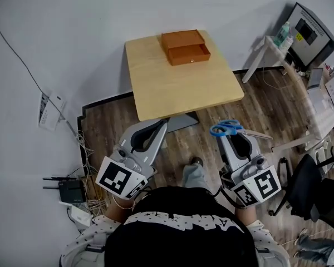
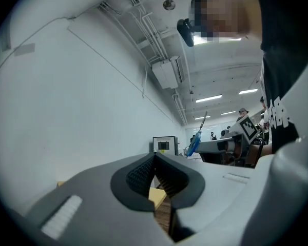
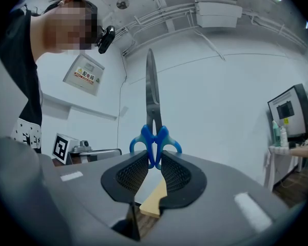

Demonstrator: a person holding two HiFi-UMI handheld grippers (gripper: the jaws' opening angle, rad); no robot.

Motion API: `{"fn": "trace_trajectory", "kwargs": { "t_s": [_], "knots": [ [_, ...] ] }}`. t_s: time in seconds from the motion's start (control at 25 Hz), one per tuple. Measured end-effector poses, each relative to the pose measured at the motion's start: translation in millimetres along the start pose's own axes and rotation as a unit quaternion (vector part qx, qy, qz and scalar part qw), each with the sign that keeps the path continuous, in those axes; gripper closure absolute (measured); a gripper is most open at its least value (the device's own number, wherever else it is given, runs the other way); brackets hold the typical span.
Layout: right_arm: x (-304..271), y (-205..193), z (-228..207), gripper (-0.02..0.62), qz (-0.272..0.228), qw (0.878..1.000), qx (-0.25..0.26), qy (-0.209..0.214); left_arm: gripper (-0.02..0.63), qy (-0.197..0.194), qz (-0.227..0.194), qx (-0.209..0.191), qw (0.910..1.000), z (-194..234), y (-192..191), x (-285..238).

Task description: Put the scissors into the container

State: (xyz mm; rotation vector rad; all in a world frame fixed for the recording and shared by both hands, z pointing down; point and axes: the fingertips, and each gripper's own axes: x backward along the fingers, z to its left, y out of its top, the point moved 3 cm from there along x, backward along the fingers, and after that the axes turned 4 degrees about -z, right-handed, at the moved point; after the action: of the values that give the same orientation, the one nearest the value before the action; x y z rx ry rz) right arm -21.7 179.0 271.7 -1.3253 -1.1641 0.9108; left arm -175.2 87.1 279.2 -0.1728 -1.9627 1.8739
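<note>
**Blue-handled steel scissors [image 1: 229, 128] gripped, box well ahead**

The grey left gripper [image 1: 161, 124] hangs low, its jaws pressed together on nothing, probably kept free for the drawer. Beyond it, the orange-brown wooden drawer box [image 1: 185, 47] sits at the far side of the pale wooden table [image 1: 178, 93]. The grey right gripper [image 1: 225, 135] clamps the scissors by their handles. The blades jut sideways, clear for lowering in, well apart from the box.

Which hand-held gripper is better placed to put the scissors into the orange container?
Right. The right hand-held gripper is shut on the blue handles of the scissors, short of the table that bears the orange container. The left hand-held gripper is shut and empty.
</note>
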Motion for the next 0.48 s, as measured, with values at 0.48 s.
{"fn": "trace_trajectory", "kwargs": {
  "t_s": [0.48],
  "knots": [
    [-38,1,-74,0.502,0.005,0.999,-0.019,0.050,0.606,0.044,0.011,-0.012,0.9989,12,-12,-66]
  ]
}}
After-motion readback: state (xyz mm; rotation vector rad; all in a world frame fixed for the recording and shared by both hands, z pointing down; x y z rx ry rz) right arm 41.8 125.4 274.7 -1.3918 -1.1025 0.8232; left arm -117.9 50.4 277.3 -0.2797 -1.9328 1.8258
